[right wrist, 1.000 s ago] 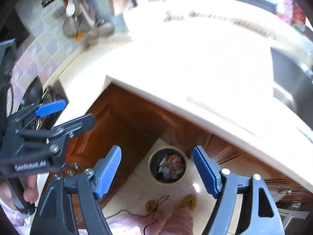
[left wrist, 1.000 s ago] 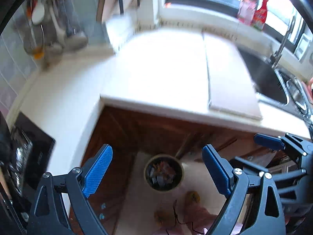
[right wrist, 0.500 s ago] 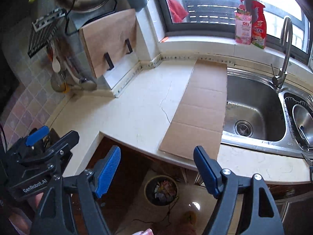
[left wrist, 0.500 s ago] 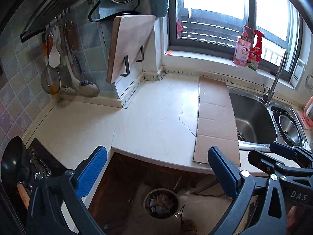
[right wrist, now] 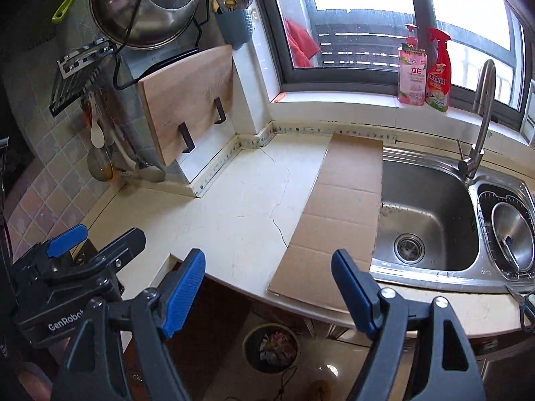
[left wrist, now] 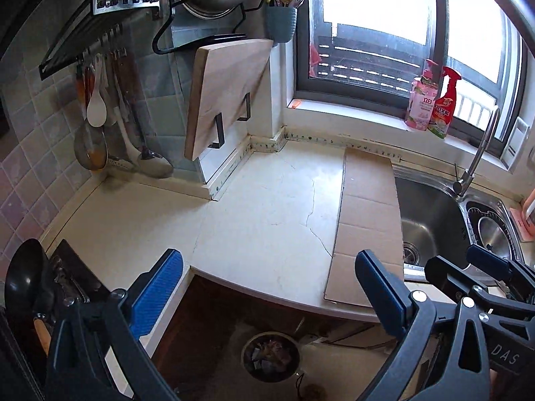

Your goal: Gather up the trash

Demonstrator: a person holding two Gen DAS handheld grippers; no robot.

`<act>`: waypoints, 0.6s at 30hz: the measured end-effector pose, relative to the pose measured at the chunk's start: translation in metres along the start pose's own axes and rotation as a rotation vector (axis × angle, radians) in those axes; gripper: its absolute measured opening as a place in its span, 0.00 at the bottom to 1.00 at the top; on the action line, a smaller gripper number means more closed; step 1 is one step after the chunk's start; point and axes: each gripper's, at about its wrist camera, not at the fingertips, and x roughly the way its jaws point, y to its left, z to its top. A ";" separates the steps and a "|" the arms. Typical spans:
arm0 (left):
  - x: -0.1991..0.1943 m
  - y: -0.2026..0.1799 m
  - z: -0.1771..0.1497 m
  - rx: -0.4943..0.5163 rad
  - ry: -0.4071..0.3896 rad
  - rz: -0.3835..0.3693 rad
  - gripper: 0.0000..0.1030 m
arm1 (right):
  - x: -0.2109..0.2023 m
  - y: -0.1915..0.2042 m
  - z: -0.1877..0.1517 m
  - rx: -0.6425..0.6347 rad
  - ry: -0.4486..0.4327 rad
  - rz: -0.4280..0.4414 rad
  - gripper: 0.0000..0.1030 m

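Trash (right wrist: 276, 351) fills a round bin (right wrist: 249, 341) on the floor, below the curved edge of the counter (right wrist: 234, 214). Both the left gripper (left wrist: 267, 295) and the right gripper (right wrist: 267, 295) hang over that edge with jaws spread wide and nothing between them. A flat strip of cardboard (right wrist: 337, 207) lies on the counter beside the sink (right wrist: 431, 214).

A flat cardboard sheet (right wrist: 337, 214) lies on the cracked pale countertop (right wrist: 247, 207), just beside the sink (right wrist: 431, 200).
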 end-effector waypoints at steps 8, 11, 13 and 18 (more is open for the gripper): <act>0.006 0.003 0.007 -0.003 0.003 0.012 0.99 | 0.006 0.001 0.007 -0.004 0.001 0.006 0.76; 0.008 0.003 0.008 -0.003 0.004 0.013 0.99 | 0.007 0.002 0.009 -0.010 0.000 0.003 0.76; 0.008 0.003 0.008 -0.004 0.004 0.011 0.99 | 0.008 0.002 0.010 -0.012 -0.001 0.004 0.76; 0.008 0.004 0.008 0.000 0.005 0.009 0.99 | 0.008 0.003 0.011 -0.013 -0.001 0.000 0.76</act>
